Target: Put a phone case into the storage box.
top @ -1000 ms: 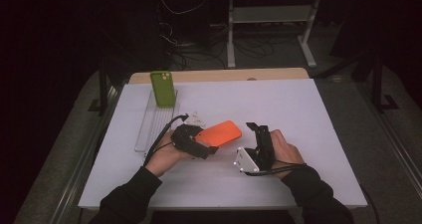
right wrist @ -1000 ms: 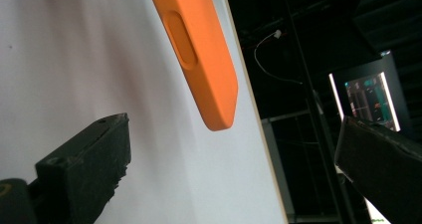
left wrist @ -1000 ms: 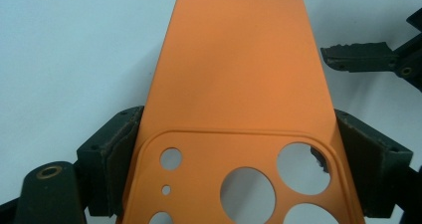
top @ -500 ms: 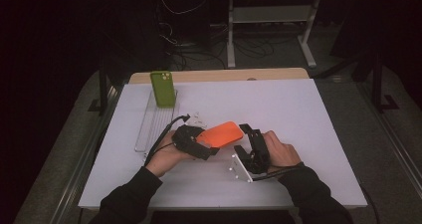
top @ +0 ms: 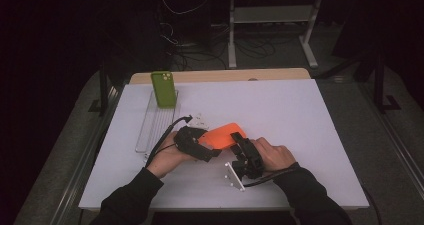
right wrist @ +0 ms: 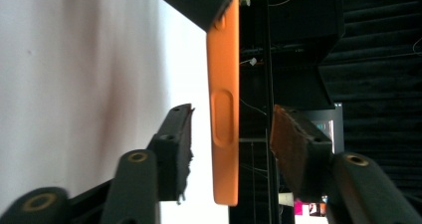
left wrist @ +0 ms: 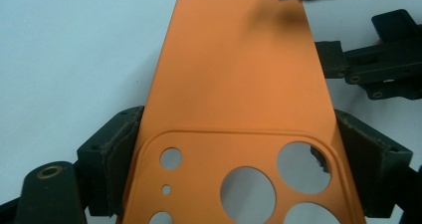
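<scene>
Your left gripper (top: 212,151) clamps the orange phone case (top: 227,135) by its camera end, just above the white table (top: 300,115), w/ your right gripper (top: 239,141) jaws closing round its far end, pads not touching yet.

From high up, light is falling on my white table (top: 300,115) while the surrounding room is sitting in darkness. In my right gripper view the background is looking dim, the near jaws soft and blurred.
</scene>
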Motion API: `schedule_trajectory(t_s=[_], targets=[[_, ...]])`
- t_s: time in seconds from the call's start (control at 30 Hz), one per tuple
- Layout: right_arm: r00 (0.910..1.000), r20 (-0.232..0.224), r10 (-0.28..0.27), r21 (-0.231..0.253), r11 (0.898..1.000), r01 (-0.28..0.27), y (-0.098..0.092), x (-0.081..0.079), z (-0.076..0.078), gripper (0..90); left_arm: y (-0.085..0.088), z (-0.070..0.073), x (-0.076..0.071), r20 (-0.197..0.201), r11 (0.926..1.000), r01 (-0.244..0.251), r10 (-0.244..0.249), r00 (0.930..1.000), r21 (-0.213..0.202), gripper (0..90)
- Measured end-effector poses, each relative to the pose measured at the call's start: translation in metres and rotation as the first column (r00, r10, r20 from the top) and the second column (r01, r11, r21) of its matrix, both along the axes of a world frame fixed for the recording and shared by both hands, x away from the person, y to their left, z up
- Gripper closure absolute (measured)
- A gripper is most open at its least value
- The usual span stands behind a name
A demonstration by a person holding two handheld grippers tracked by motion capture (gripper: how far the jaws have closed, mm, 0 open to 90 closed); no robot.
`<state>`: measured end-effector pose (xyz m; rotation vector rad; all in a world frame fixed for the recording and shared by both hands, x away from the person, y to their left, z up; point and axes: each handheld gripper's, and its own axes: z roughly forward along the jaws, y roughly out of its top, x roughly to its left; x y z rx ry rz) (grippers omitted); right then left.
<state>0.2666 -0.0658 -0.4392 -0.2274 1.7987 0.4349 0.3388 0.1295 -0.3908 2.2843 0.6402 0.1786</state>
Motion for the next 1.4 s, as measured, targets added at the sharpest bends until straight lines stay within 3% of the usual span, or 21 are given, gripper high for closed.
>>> schedule_trajectory(t_s=[0.17,0.2,0.27,0.63,0.7,0.77,0.8,0.87,0.9,1.03,1.13,1.27,1.3,1.4], targets=[[1.0000,0.000,0.008,-0.009,1.000,-0.008,0.002,-0.001,-0.002,59.5,-0.001,0.000,-0.001,-0.001,1.0000,0.007,-0.007,1.0000,0.004,14.7],[1.0000,0.002,0.008,-0.011,1.000,-0.008,0.002,-0.001,-0.002,61.3,-0.003,-0.001,-0.002,-0.009,0.9998,-0.004,0.004,1.0000,-0.017,14.7],[0.9999,0.008,0.010,-0.008,1.000,-0.010,0.003,-0.002,-0.003,63.1,-0.002,0.000,-0.001,0.000,1.0000,0.007,-0.007,1.0000,0.002,14.7],[0.9998,0.012,0.018,-0.026,0.999,-0.018,0.007,-0.003,-0.004,76.5,-0.002,0.000,-0.001,-0.007,0.9999,0.011,-0.011,0.9999,-0.007,14.7],[0.9997,0.018,0.015,-0.027,1.000,-0.014,0.007,-0.003,-0.004,78.5,-0.001,0.000,0.000,-0.017,0.9997,0.014,-0.014,0.9997,-0.018,14.6],[0.9996,0.026,0.007,-0.023,1.000,-0.007,0.007,-0.004,-0.003,80.3,-0.002,-0.002,-0.002,-0.024,0.9981,-0.006,0.005,0.9997,-0.061,14.2],[0.9997,0.025,0.003,-0.016,1.000,-0.002,0.008,-0.004,-0.003,81.1,0.001,-0.001,0.000,-0.015,0.9990,0.020,-0.021,0.9997,-0.039,13.8],[0.9996,0.029,-0.002,-0.002,1.000,0.003,0.008,-0.004,-0.002,82.0,0.000,-0.002,-0.002,-0.014,0.9962,0.008,-0.009,0.9999,-0.087,13.5],[0.9996,0.026,-0.011,0.009,1.000,0.011,0.008,-0.004,-0.001,82.4,0.001,-0.002,-0.002,-0.006,0.9962,0.015,-0.015,0.9999,-0.086,13.3],[0.9995,-0.006,-0.032,0.033,0.999,0.032,0.006,-0.001,-0.001,82.6,0.001,-0.001,-0.001,-0.006,0.9939,0.012,-0.013,0.9999,-0.110,6.2],[0.9978,-0.041,-0.052,0.065,0.996,0.055,0.005,0.002,0.000,82.5,0.005,0.002,0.000,0.007,0.9887,0.002,-0.001,1.0000,-0.150,1.8],[0.9882,-0.121,-0.094,0.112,0.988,0.108,0.001,0.005,0.003,82.4,0.011,0.007,0.002,0.014,0.9789,-0.031,0.034,0.9993,-0.202,0.0],[0.9898,-0.110,-0.091,0.110,0.989,0.103,0.000,0.007,0.005,82.4,0.014,0.008,0.003,0.024,0.9787,-0.032,0.037,0.9990,-0.203,0.0],[0.9758,-0.188,-0.112,0.176,0.974,0.145,-0.001,0.010,0.006,82.4,0.018,0.010,0.004,0.034,0.9724,-0.053,0.063,0.9975,-0.227,0.0]])
